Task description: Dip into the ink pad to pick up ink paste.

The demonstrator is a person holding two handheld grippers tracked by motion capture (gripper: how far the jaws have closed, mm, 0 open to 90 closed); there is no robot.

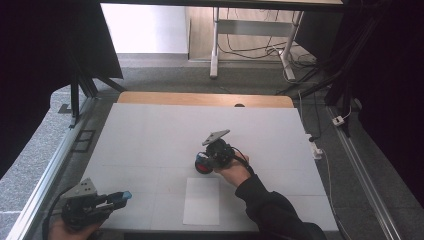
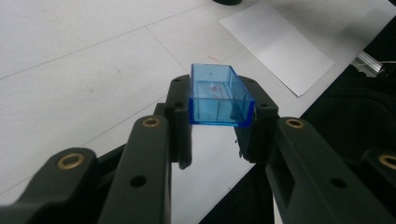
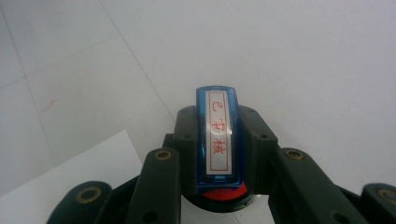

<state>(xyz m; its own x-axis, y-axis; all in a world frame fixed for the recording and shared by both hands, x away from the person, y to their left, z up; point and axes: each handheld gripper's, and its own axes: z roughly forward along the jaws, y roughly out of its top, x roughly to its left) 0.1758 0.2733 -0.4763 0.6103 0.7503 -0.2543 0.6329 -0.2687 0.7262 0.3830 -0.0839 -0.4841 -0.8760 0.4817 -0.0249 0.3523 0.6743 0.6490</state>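
Observation:
My left gripper [image 1: 120, 197] hovers at the table's near left corner, shut on a clear blue rectangular cap [image 2: 219, 100] whose open side faces up. At the middle of the table my right gripper [image 1: 209, 160] is shut on a blue stamp [image 3: 219, 140] that carries a white label with red characters. The stamp points down at a round red ink pad [image 1: 202, 165] in a black case, and the red pad [image 3: 224, 195] shows just under the stamp's lower end. I cannot tell whether the stamp touches the pad. A white sheet of paper [image 1: 201, 201] lies just in front of the pad.
The white tabletop [image 1: 150, 135] has a wooden strip [image 1: 200, 99] along its far edge. Metal rails run along both sides, with cables and a white plug [image 1: 317, 150] off the right edge. A dark-sleeved forearm [image 1: 270, 207] crosses the near right part.

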